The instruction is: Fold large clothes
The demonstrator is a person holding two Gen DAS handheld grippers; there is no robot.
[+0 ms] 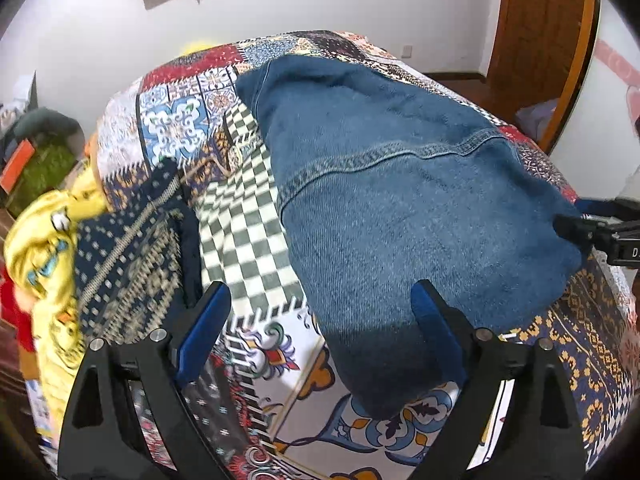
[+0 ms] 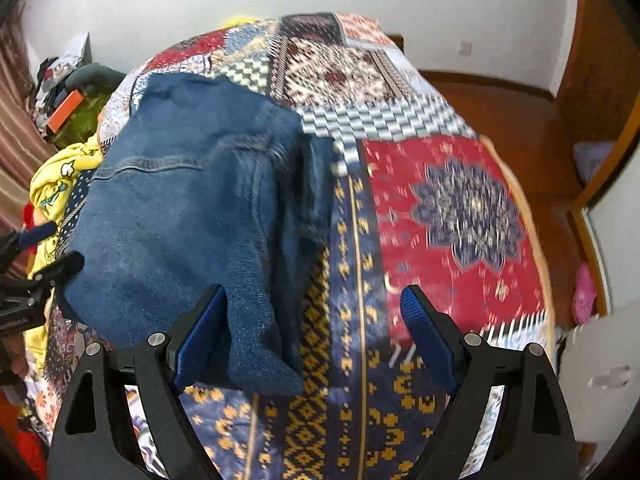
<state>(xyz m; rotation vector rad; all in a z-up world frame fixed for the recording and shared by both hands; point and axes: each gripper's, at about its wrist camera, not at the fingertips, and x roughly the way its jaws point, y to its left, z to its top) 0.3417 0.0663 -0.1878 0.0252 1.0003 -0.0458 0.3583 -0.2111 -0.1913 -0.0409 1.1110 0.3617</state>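
Jeans (image 1: 400, 208), near edge behind jaws

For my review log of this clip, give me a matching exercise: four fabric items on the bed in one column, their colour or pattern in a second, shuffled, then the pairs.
Items:
1. jeans
2. checked cloth
3. cartoon garment
4. bedspread

Descriptions:
A. yellow
B. many-coloured patchwork print
C. blue denim
D. green and white squares

Pairs: 1-C, 2-D, 3-A, 4-B
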